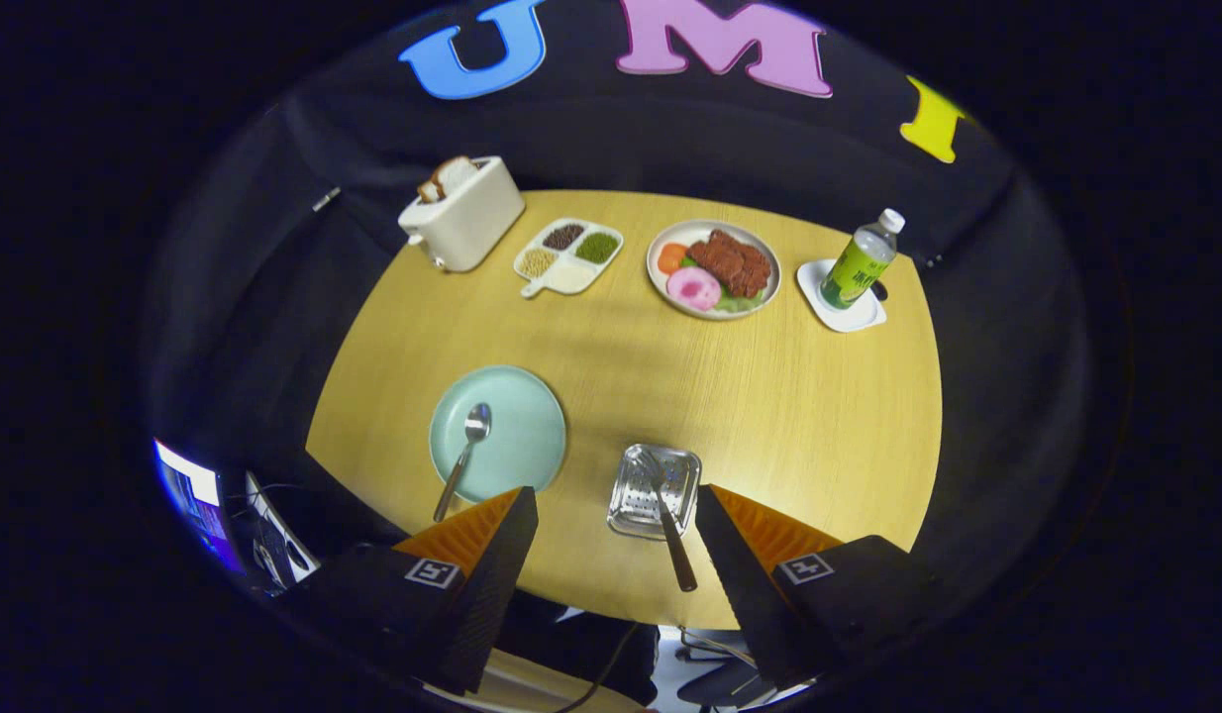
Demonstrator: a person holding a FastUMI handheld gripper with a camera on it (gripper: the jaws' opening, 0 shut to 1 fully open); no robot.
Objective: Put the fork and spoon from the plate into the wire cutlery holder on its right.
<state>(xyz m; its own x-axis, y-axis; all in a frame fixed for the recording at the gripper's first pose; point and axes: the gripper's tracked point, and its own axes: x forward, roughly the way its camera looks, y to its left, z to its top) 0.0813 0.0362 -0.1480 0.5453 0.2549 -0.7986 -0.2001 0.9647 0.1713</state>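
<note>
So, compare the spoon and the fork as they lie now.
The spoon lies on the green plate, its handle sticking out over the rim; the fork rests in the wire cutlery holder, its handle leaning out toward the hand-held gripper. The spoon's handle looks silvery, the fork's dark. The fork sits between the open fingers, the spoon beside them. Neither is gripped.

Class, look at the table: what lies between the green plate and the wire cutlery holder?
In the gripper view, bare wooden table separates the green plate from the wire cutlery holder. The gripper hangs open above.
</note>
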